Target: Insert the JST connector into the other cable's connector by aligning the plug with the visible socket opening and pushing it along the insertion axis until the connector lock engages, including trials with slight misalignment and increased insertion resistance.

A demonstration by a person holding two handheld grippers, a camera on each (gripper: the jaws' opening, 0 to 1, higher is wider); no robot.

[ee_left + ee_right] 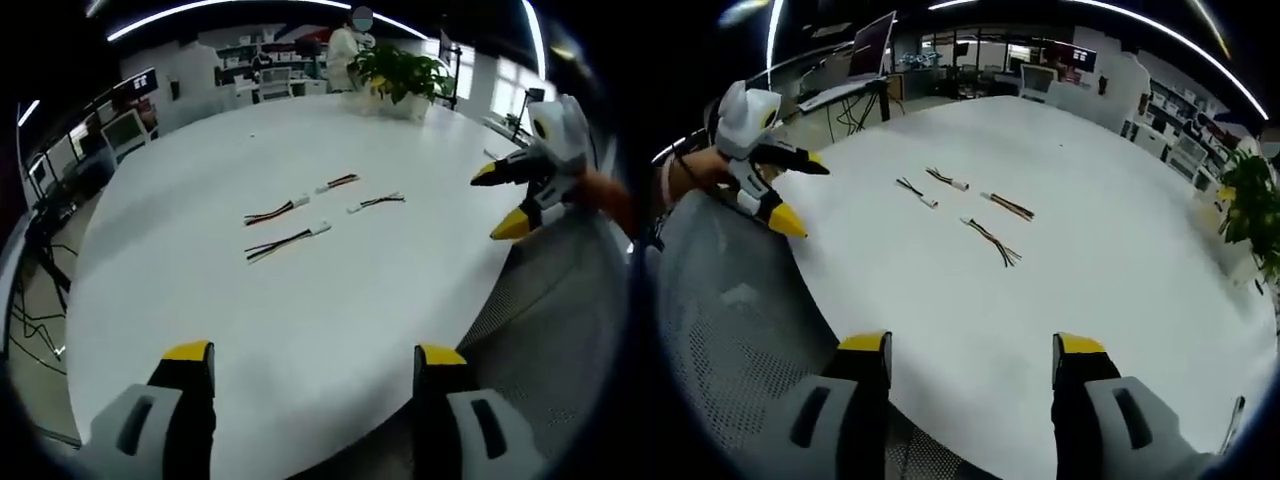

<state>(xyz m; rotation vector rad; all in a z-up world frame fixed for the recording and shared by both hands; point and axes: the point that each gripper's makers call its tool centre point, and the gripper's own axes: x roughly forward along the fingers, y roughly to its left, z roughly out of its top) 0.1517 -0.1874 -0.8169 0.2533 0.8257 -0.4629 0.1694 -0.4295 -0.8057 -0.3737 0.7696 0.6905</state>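
White round table (pixel 300 300) holds four short cables with white connectors, lying loose near its middle, none touching a gripper. In the left gripper view: one cable (pixel 276 212), a second (pixel 337 182) beyond it, a third (pixel 377 202) to the right, a fourth (pixel 287 241) nearest. Left gripper (pixel 314 352) hangs over the near table edge, jaws wide apart, nothing between them. Right gripper (pixel 505 200) comes in from the right, yellow tips spread, empty, well apart from the cables. In the right gripper view its own jaws (pixel 972 343) also stand apart and empty over the table edge, with a grey mesh chair (pixel 740 320) below. Potted plant (pixel 400 75) on the far side of the table; desks and monitors behind.
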